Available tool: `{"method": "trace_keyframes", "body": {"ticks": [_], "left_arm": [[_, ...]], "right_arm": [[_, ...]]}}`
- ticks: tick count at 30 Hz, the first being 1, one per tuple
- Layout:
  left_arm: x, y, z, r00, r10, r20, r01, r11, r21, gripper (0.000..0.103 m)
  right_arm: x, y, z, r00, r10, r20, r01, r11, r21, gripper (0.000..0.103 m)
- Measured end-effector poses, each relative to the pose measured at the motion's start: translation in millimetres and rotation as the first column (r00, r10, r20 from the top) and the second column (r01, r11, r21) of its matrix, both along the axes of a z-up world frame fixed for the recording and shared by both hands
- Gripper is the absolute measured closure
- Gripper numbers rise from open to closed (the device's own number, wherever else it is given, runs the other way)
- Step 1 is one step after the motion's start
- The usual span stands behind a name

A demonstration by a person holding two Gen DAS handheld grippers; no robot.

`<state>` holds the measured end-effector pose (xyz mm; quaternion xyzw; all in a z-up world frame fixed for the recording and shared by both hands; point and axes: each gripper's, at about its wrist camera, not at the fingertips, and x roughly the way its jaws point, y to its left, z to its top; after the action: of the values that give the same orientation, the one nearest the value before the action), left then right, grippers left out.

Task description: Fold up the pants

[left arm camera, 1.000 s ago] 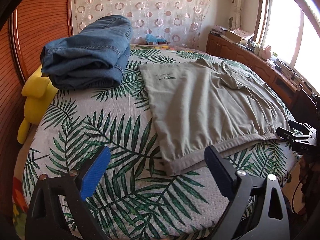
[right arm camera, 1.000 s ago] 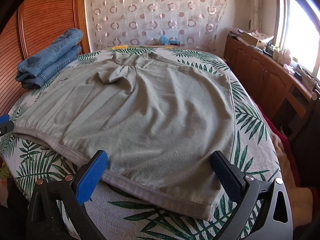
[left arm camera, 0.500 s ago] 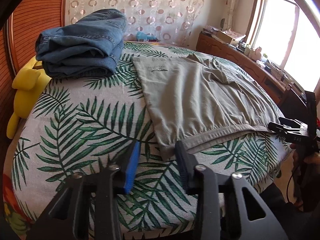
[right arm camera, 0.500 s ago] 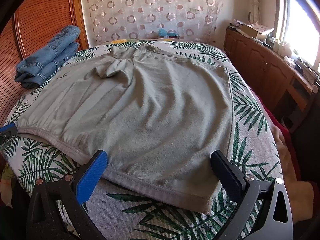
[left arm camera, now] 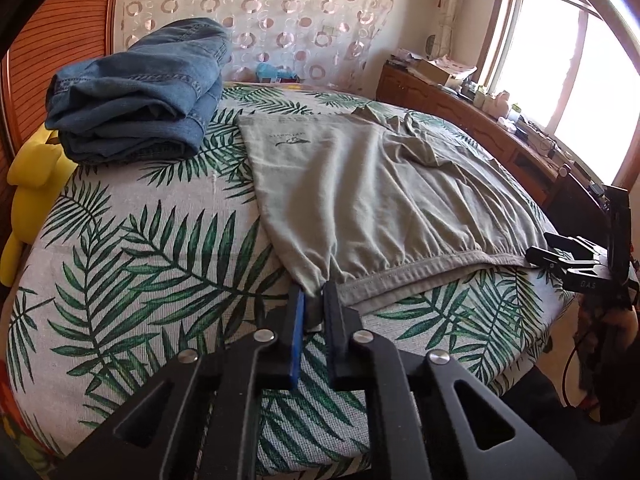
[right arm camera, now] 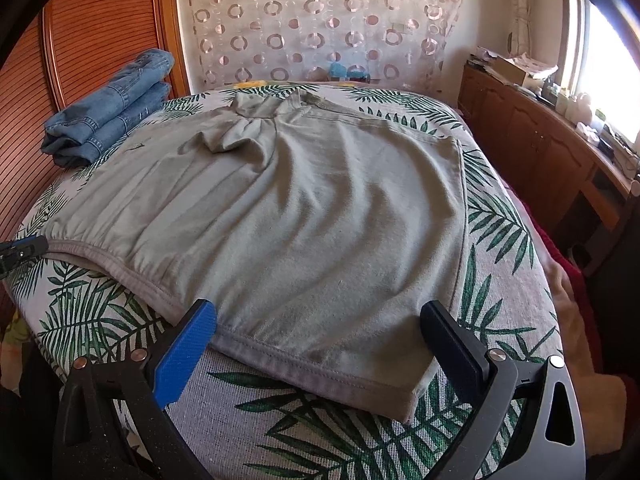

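Grey-green pants (left arm camera: pixel 360 200) lie spread flat on the leaf-print bed cover (left arm camera: pixel 140 260), waistband toward me. My left gripper (left arm camera: pixel 314 294) is closing tight on the waistband's left corner, and its pads pinch the cloth. In the right wrist view the pants (right arm camera: pixel 300 220) fill the middle. My right gripper (right arm camera: pixel 318 332) straddles the waistband's right end, its jaws wide and just starting to close, the pads not touching the cloth. Each gripper shows in the other's view: the right gripper (left arm camera: pixel 548 256) at the waistband's far end, the left gripper (right arm camera: pixel 24 248) at the left edge.
Folded blue jeans (left arm camera: pixel 140 92) are stacked at the bed's far left by the wooden headboard (right arm camera: pixel 100 40). A yellow plush toy (left arm camera: pixel 32 176) hangs off the left side. A cluttered wooden cabinet (right arm camera: pixel 540 140) runs along the right under the window.
The left gripper has gone from wide open to shut on the waistband corner, drawing closer to it. The right gripper has edged closer over the waistband's right end, still wide.
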<state>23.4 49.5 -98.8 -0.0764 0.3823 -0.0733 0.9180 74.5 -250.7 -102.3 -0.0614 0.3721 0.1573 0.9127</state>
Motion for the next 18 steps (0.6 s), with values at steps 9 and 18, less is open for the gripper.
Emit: {"method": "trace_keyframes", "body": {"ticks": [9, 18], "left_arm": [[12, -24, 40, 0.992, -0.094, 0.087, 0.095, 0.995, -0.009, 0.097], [40, -73, 73, 0.963, -0.230, 0.140, 0.232, 0.973, 0.000, 0.097]], "right_arm": [[-7, -14, 12, 1.000, -0.015, 0.007, 0.015, 1.000, 0.022, 0.051], [-19, -21, 23, 0.999, -0.013, 0.038, 0.012, 0.999, 0.036, 0.052]]}}
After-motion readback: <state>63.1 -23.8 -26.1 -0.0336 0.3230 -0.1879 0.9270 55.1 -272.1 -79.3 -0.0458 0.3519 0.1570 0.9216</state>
